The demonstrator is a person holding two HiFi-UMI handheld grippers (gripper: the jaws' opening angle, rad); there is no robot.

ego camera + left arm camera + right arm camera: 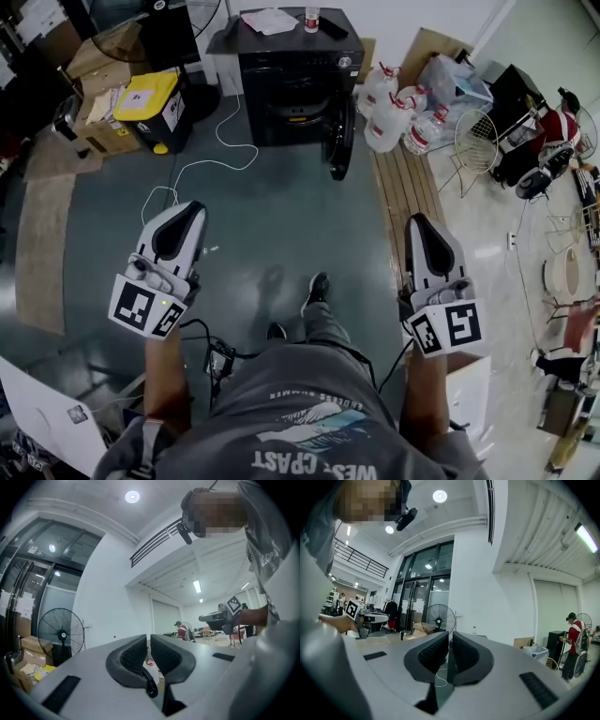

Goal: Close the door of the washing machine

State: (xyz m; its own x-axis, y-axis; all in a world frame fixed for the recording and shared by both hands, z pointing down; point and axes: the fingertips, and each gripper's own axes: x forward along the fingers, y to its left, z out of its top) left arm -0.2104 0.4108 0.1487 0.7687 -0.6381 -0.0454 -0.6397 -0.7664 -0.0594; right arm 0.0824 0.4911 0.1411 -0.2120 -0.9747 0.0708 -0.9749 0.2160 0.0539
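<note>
Left of the washing machine (291, 89), a yellow-lidded bin (148, 105) and cardboard boxes (98, 56); right of it, clear water jugs (394, 114) and a slatted wooden pallet (405, 192); in front of it, only a white cable (225, 150) looping across. Upside-down lettering on the person's shirt (309, 422), only partly legible. Black front-loader far ahead, paper (269, 21) and small bottle (311, 19) on top, round door (339, 141) swung open at its right; left hand-held gripper (190, 211) and right hand-held gripper (419, 223) clenched empty, well short of it.
</note>
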